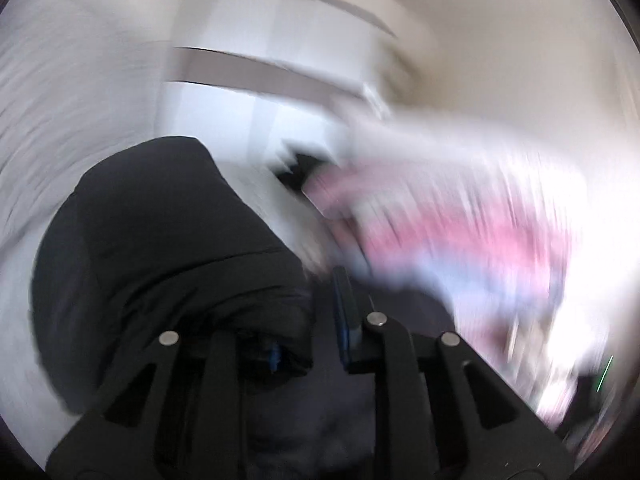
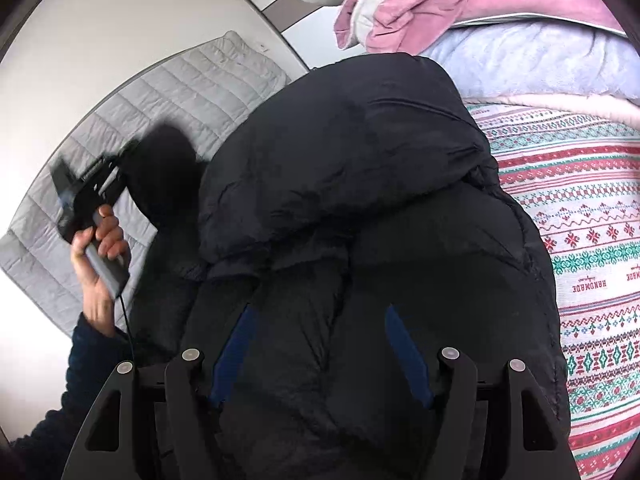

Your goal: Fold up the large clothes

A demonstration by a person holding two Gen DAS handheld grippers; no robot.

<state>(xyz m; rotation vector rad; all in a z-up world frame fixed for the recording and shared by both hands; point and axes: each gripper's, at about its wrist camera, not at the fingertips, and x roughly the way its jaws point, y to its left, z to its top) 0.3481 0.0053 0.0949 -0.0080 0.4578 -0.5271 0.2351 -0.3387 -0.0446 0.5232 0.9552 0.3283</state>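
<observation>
A black puffer jacket [image 2: 360, 184] lies bunched on the bed. My right gripper [image 2: 320, 348] is open, its blue-padded fingers [image 2: 236, 344] spread over the jacket's quilted surface. In the right wrist view my left gripper [image 2: 132, 160] is held in a hand at the jacket's left side, gripping a black fold of it that is lifted and blurred. In the blurred left wrist view my left gripper [image 1: 312, 332] is shut on that black jacket fabric [image 1: 160, 248], which drapes over the left finger.
A grey quilted mattress pad [image 2: 168, 100] lies left of the jacket. A patterned red, green and white blanket [image 2: 580, 216] lies to the right. Pink and pale blue bedding [image 2: 460, 4] is piled at the back. A white wall runs along the far left.
</observation>
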